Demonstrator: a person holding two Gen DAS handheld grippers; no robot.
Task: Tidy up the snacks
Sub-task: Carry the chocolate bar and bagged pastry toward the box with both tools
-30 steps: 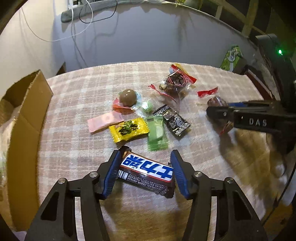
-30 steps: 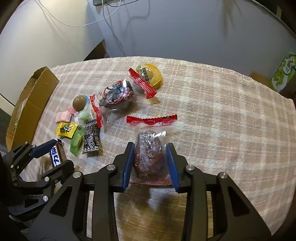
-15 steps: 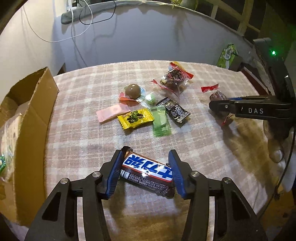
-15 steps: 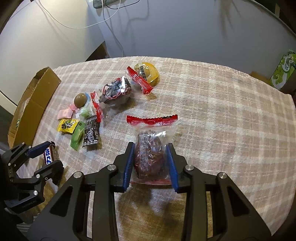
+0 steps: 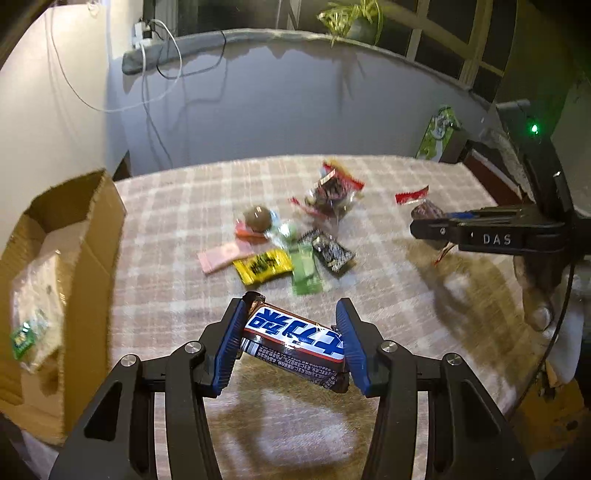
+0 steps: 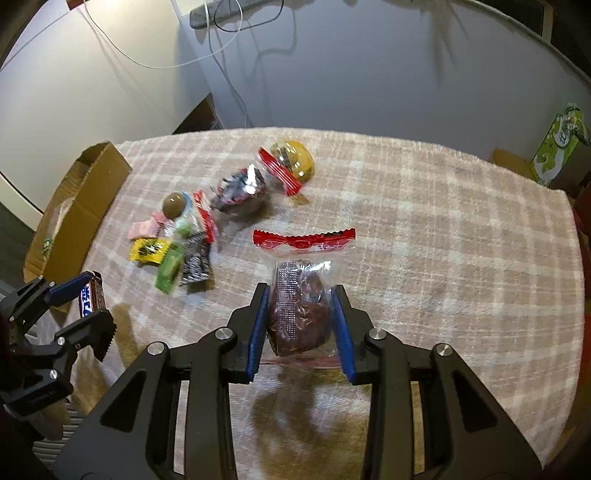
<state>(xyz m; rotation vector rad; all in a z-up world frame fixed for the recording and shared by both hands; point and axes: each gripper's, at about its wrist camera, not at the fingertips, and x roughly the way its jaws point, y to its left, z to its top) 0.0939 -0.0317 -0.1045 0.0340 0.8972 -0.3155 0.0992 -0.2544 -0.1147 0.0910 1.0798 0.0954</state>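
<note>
Plaid tabletop [image 5: 166,229] has dropped further below since a second ago: my left tongs [image 5: 291,343] clench the chocolate bar [image 5: 291,341], right tongs [image 6: 300,317] clench the dark snack bag [image 6: 299,306], both lifted, headed boxward [image 5: 74,236] I guess.

A pale wall [image 5: 258,103] fills the upper frame, white cables [image 5: 155,74] dangling (upper left); a potted plant [image 5: 351,18] sits top centre.

**Lighting and image quality, both wrist views**

Dim, warm indoor light from above; bluish cast on the back wall [image 5: 258,110]. Dark shadows on the tablecloth [image 6: 443,221] beneath each gripper. Motion blur over the loose snack pile [image 5: 288,240], cardboard box [image 5: 74,229] smeared too. Sharp focus near the fingers only. Strong fisheye bending, black vignette at corners. Small green LED [image 5: 533,128] glaring at right.
</note>
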